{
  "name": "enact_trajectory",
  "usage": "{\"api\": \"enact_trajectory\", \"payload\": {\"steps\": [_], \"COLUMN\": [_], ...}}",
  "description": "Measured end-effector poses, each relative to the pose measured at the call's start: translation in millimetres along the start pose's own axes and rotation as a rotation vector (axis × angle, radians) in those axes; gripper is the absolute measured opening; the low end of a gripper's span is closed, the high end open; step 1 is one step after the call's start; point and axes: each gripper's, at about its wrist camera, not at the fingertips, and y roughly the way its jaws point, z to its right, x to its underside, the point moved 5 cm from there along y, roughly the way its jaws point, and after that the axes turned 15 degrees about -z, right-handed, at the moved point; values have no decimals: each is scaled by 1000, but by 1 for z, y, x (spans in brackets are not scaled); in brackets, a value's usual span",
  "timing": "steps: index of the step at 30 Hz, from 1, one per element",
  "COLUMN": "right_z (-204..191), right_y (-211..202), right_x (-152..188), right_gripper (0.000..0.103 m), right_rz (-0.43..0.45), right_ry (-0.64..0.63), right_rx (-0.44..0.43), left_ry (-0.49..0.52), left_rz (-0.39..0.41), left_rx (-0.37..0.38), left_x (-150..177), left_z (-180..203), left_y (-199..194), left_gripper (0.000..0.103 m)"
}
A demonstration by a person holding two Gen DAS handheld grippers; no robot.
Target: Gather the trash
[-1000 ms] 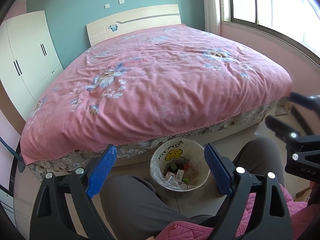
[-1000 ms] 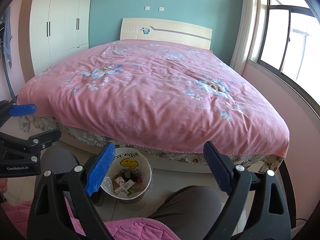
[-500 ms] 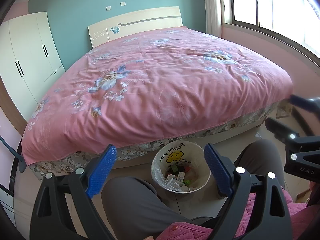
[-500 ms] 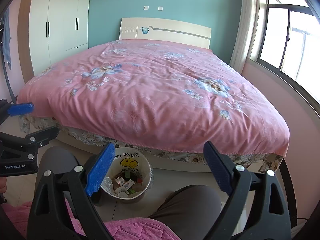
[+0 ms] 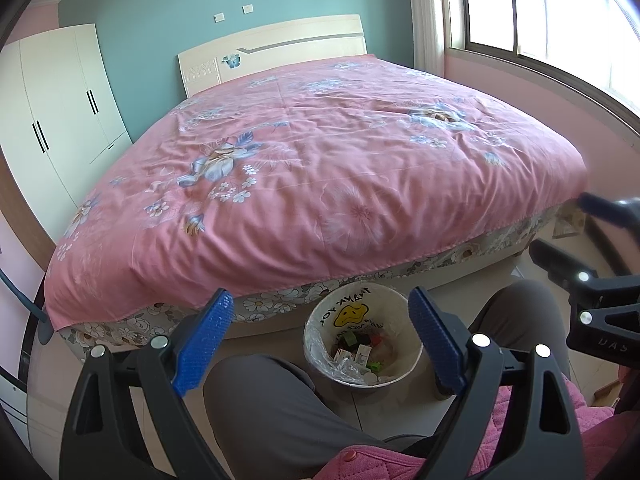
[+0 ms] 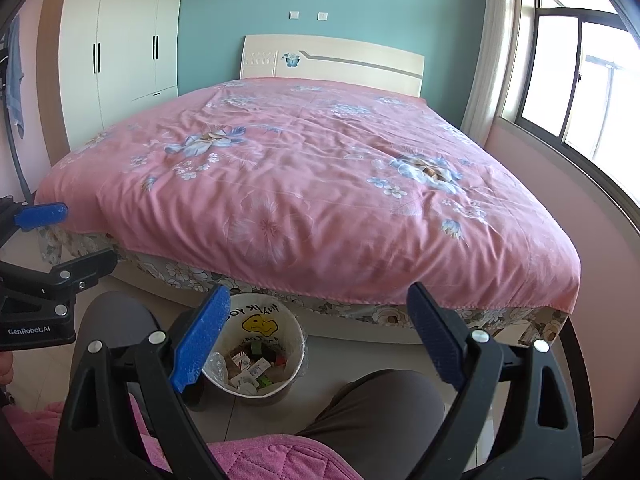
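Observation:
A white waste bin (image 5: 400, 308) with a yellow smiley and a plastic liner stands on the floor by the foot of the bed, between the person's knees; small boxes and wrappers (image 5: 358, 354) lie inside. My left gripper (image 5: 320, 340) hangs open above it, nothing between its blue pads. In the right wrist view the same bin (image 6: 294, 330) sits low and left of centre, its trash (image 6: 256, 368) visible. My right gripper (image 6: 316, 338) is open too, empty. Each gripper shows at the edge of the other's view.
A wide bed (image 5: 340, 168) under a pink flowered cover fills the middle. A white wardrobe (image 6: 116, 48) stands at the left, a window (image 6: 580, 80) at the right. The seated person's grey-trousered knees (image 5: 276, 408) and pink quilted jacket (image 6: 260, 460) lie below the grippers.
The left wrist view has crept slightly, so the bed and bin sit a touch lower and to the right. Both grippers stay open and empty.

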Motion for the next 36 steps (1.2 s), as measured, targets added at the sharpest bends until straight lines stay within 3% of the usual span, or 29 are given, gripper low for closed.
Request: {"api": "enact_trajectory", "payload": {"steps": [36], "right_z": [-2], "right_y": [7], "right_x": [4], "right_gripper": [88], "right_rz": [-22], "right_ry": [7], "right_rx": [-14], "left_ry": [-6], "left_rz": [-11], "left_rx": [7], "left_x": [6], "left_z": [-1], "left_y": [5], "left_gripper": [91]}}
